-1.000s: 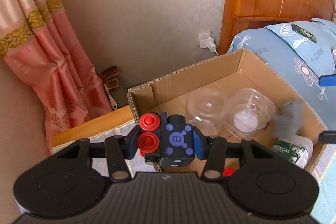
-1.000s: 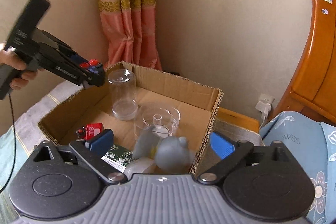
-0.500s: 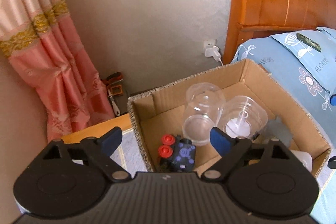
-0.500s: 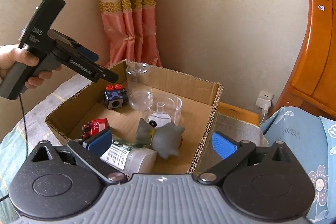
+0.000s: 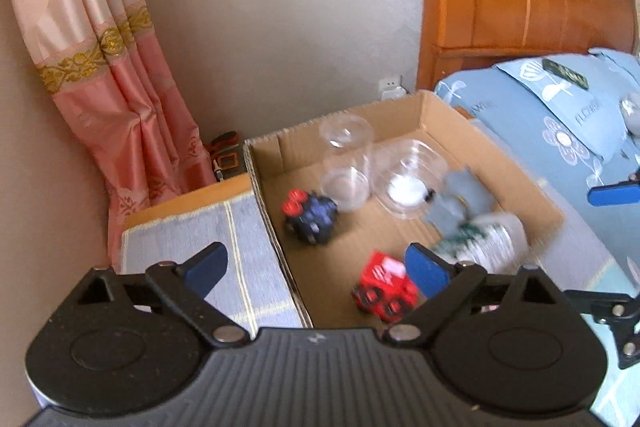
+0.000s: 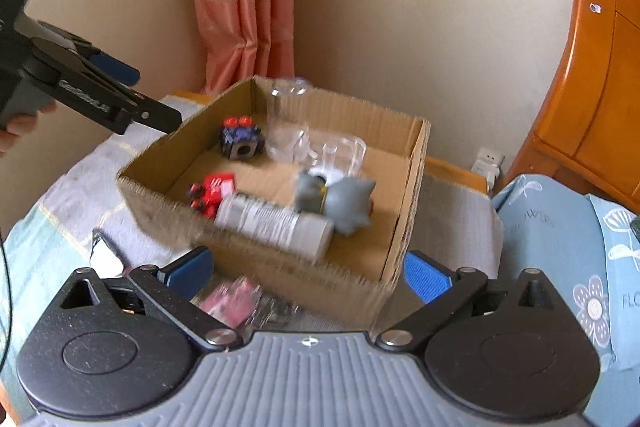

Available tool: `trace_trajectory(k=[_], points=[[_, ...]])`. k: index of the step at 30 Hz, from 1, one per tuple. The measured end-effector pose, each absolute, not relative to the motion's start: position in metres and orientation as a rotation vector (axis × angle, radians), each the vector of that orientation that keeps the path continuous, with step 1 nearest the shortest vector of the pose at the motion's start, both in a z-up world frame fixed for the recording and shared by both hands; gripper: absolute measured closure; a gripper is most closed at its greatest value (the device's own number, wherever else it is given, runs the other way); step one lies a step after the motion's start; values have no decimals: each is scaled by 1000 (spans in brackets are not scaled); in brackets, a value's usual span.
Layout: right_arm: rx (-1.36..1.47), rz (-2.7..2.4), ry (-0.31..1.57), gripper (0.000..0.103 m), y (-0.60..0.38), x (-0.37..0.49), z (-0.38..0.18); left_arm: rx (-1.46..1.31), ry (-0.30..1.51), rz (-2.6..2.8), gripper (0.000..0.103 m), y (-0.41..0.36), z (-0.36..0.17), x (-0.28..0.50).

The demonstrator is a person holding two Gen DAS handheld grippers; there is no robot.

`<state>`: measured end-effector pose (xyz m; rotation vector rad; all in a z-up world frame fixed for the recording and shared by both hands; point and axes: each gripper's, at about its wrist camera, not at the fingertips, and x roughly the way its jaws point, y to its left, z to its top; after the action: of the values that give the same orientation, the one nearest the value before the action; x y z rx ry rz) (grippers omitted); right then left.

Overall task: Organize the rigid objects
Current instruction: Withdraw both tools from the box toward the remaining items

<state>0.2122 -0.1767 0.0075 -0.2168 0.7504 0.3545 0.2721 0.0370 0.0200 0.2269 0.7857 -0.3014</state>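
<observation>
Cardboard box point(image 6: 404, 195), open-topped, on the bed near its head-end corner by the wall. Contents counted: one dark cube toy with red knobs point(image 5: 310, 217) in the far corner beside the jar; one red toy car point(image 5: 384, 287) against the near wall; one tall clear jar point(image 5: 346, 163); one low clear container point(image 5: 408, 175) touching it; one grey figure point(image 6: 340, 197) just in front of the container; one white bottle point(image 6: 272, 223) on its side along the near wall. Outside the box, on the bed before its near wall: one pink packet point(image 6: 234, 299), blurred, and some pale clutter I cannot identify. Left gripper point(image 5: 316, 267): jaws opening wide, nothing between them, above the box's near-left corner. Right gripper point(image 6: 308, 273): jaws spread, empty, over the loose items outside the box. Handling note, as judgement: the cube toy is placed, so the left gripper should lift clear of the cardboard wall; the right should settle squarely over the pink packet before closing, as its thin, flat shape may slip.
</observation>
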Motion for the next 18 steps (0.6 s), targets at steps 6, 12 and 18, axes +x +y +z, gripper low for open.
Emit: trace_trajectory(k=[6, 12, 18], points=[[-149, 357, 747, 0, -178, 180, -4, 191, 762, -305, 8, 38, 10, 227], [-105, 288, 756, 0, -185, 160, -24, 275, 723, -218, 8, 44, -16, 192], [-63, 280, 792, 0, -191, 152, -43, 166, 808, -231, 8, 61, -40, 177]])
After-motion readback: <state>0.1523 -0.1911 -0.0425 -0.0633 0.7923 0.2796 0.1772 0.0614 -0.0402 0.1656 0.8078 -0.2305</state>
